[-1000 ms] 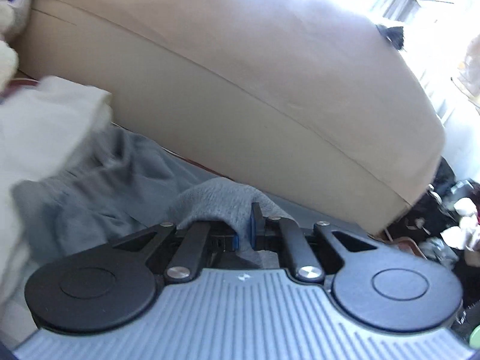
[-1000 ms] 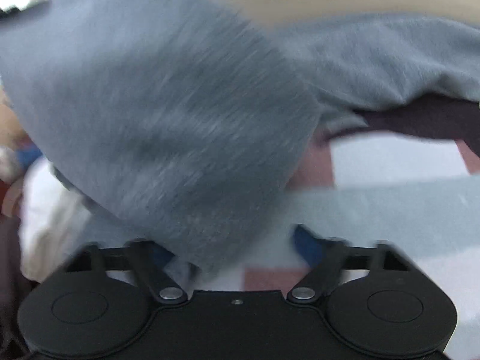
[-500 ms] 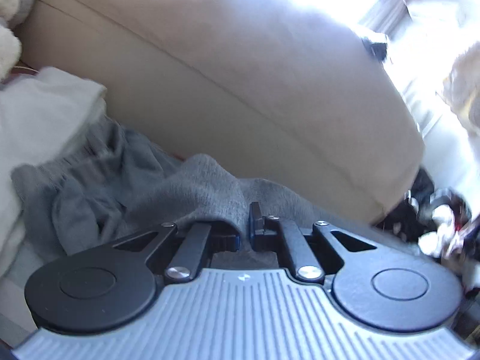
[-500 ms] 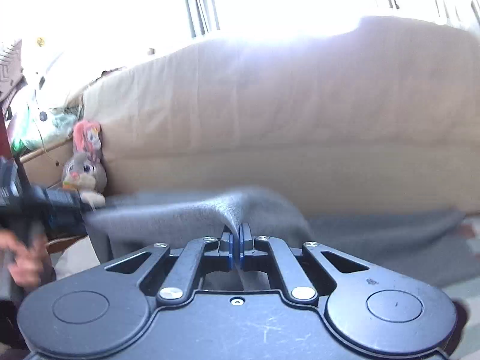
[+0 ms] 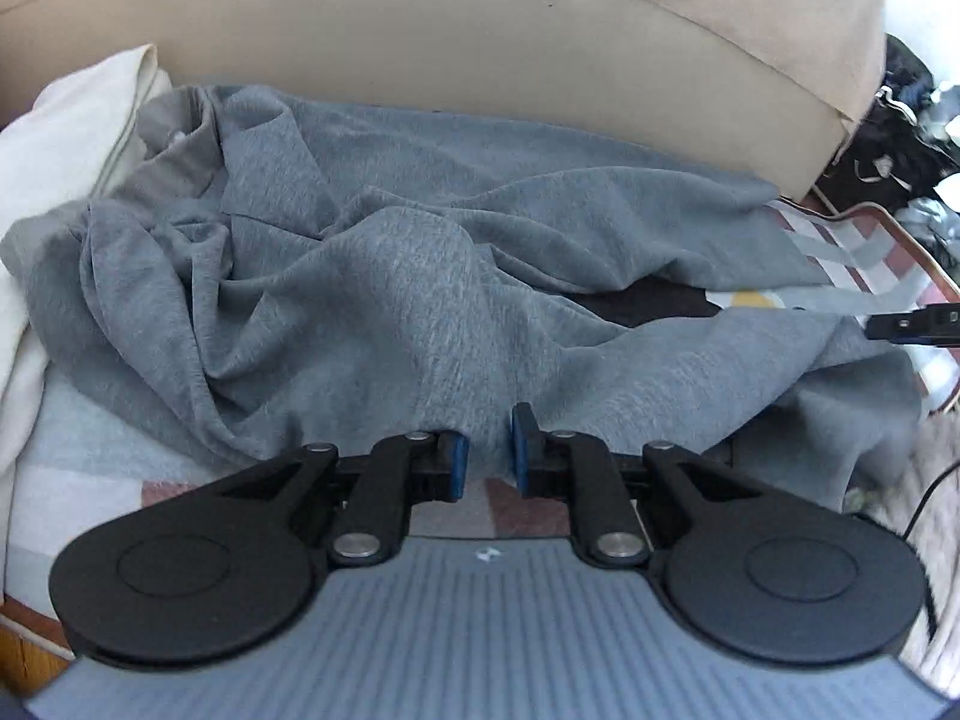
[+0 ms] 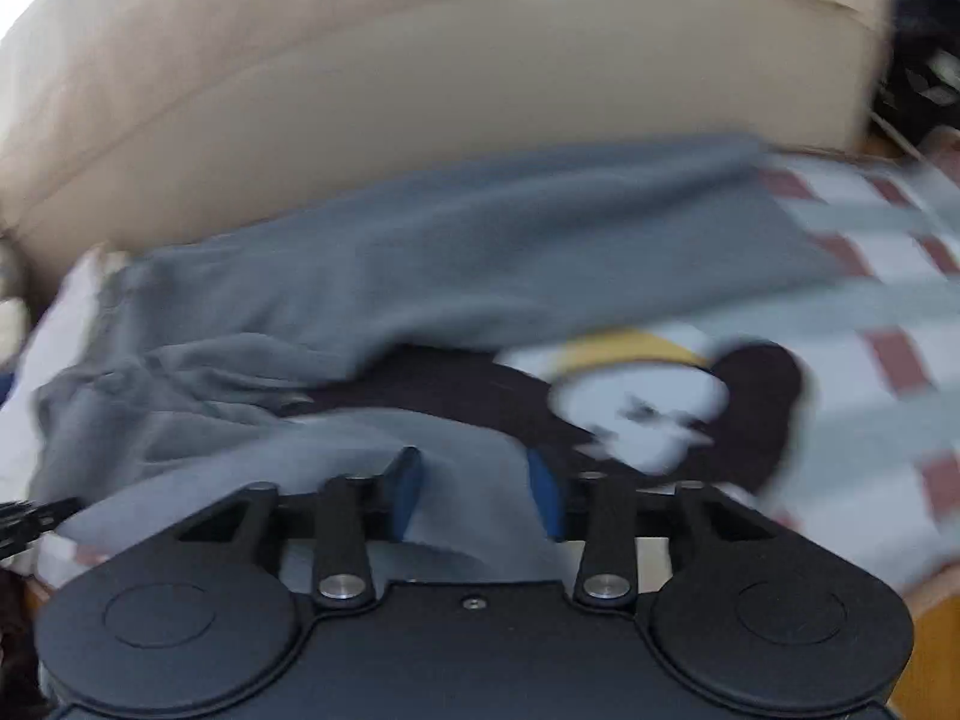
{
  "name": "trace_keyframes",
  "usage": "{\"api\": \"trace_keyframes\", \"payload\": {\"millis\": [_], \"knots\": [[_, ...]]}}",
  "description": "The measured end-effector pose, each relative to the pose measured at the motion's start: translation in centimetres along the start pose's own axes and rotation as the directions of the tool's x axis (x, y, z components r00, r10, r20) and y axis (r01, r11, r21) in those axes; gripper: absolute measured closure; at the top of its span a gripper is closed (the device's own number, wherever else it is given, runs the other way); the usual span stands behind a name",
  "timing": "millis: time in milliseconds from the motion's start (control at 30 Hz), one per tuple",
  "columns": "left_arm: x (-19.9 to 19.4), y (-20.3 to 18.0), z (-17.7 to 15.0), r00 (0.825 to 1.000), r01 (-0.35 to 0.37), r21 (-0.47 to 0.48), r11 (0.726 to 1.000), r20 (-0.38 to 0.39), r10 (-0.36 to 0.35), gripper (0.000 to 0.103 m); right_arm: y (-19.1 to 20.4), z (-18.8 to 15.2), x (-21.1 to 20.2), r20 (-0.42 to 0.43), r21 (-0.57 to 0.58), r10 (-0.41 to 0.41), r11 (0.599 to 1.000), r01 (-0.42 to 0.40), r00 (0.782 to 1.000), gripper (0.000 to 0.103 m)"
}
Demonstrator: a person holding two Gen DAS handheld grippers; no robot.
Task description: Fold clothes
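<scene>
Left wrist view: grey garment (image 5: 420, 276) lies rumpled on patterned blanket (image 5: 852, 252) before beige sofa (image 5: 480, 48). Left gripper (image 5: 485, 450) jaws just opening, cloth edge between, pads seemingly clear. Right gripper (image 6: 474, 495) just spread, cloth between; blurred. Step: release after laying out. Next: regrip edge, fold.

No readable text, label, brand name or number shows in either view. The one mark is a small pale emblem (image 5: 482, 554) on the ribbed grey housing of the left gripper (image 5: 485, 456), centred just behind its jaws; it is too small to make out as letters. The patterned blanket (image 6: 888, 300) carries a printed cartoon figure (image 6: 648, 402) near its right edge, blurred, with no lettering that can be read.
</scene>
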State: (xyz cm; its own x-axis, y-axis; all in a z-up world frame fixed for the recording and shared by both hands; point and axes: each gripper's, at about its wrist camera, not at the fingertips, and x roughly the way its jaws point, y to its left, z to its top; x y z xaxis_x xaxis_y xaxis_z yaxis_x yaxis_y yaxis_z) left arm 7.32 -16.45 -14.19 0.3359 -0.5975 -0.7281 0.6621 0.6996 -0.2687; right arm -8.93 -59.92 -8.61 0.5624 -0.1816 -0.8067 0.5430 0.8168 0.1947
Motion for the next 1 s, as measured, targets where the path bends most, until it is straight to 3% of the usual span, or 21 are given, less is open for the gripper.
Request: {"api": "trace_keyframes", "payload": {"millis": [67,133,200,267,367,433,467,500,533,600,667,733,800,833,933,967,1000], "knots": [[0.0,-0.1,-0.2,1.0,0.005,0.015,1.0,0.009,-0.005,0.088,-1.7,-1.1,-1.3,-0.022,0.038,-0.014,0.999,0.015,1.0,0.051],[0.0,-0.4,-0.3,1.0,0.013,0.026,1.0,0.022,-0.013,0.084,-2.9,-2.0,-2.0,-0.051,0.069,0.044,0.997,-0.04,0.998,0.049],[0.1,-0.8,-0.1,0.999,0.015,0.03,0.999,0.028,-0.016,0.081,-3.3,-2.9,-3.0,-0.088,0.074,0.125,0.99,-0.119,0.988,0.04],[0.4,-1.0,0.2,1.0,0.002,0.03,1.0,0.03,-0.003,0.081,-2.9,-3.6,-3.3,-0.108,0.02,0.176,0.984,-0.174,0.979,0.037],[0.7,-0.6,0.8,0.999,-0.01,0.011,1.0,0.05,0.009,0.081,-1.7,-4.1,-2.4,-0.146,-0.038,0.167,0.984,-0.174,0.975,0.022],[0.7,0.0,1.4,0.998,-0.003,-0.022,1.0,0.065,0.004,0.081,-0.9,-4.4,-0.8,-0.165,-0.069,0.136,0.986,-0.149,0.977,0.02],[0.6,0.2,1.6,0.997,0.003,-0.035,0.999,0.075,0.0,0.081,-0.6,-4.4,0.0,-0.155,-0.082,0.122,0.987,-0.136,0.98,0.028],[0.5,0.4,1.9,0.996,0.004,-0.042,0.999,0.086,0.0,0.083,-0.3,-4.2,0.4,-0.13,-0.095,0.116,0.987,-0.129,0.985,0.047],[0.3,0.4,2.1,0.995,-0.002,-0.042,0.999,0.097,0.006,0.086,-0.2,-3.6,0.3,-0.087,-0.109,0.119,0.986,-0.129,0.989,0.101],[-0.1,0.4,2.4,0.993,-0.015,-0.04,0.999,0.12,0.02,0.09,0.2,-2.5,0.1,0.0,-0.135,0.128,0.983,-0.127,0.992,0.099],[-0.8,0.4,2.6,0.99,-0.011,-0.043,0.999,0.138,0.017,0.091,0.3,-0.3,-2.1,0.147,-0.191,0.063,0.981,-0.034,0.987,0.099],[-1.4,0.5,2.8,0.988,-0.002,-0.05,0.999,0.155,0.01,0.092,0.1,2.2,-5.4,0.305,-0.229,-0.001,0.971,0.074,0.952,0.099],[-1.8,0.9,2.8,0.985,0.066,-0.087,0.994,0.166,-0.051,0.091,-0.3,4.3,-9.0,0.439,-0.244,-0.018,0.96,0.138,0.898,0.099],[-1.9,1.2,2.6,0.981,0.099,-0.108,0.989,0.176,-0.079,0.091,-0.3,5.0,-10.0,0.481,-0.261,-0.039,0.947,0.186,0.876,0.099],[-1.8,1.5,2.1,0.979,0.094,-0.124,0.988,0.192,-0.069,0.089,0.3,6.0,-10.1,0.529,-0.348,-0.155,0.857,0.38,0.834,0.097],[-1.8,1.7,1.9,0.979,0.091,-0.128,0.988,0.193,-0.065,0.088,0.4,6.3,-10.1,0.548,-0.373,-0.19,0.816,0.441,0.815,0.082],[-1.6,2.0,1.6,0.981,0.082,-0.132,0.988,0.183,-0.057,0.087,0.2,6.7,-9.3,0.546,-0.392,-0.224,0.784,0.482,0.807,0.074]]}}
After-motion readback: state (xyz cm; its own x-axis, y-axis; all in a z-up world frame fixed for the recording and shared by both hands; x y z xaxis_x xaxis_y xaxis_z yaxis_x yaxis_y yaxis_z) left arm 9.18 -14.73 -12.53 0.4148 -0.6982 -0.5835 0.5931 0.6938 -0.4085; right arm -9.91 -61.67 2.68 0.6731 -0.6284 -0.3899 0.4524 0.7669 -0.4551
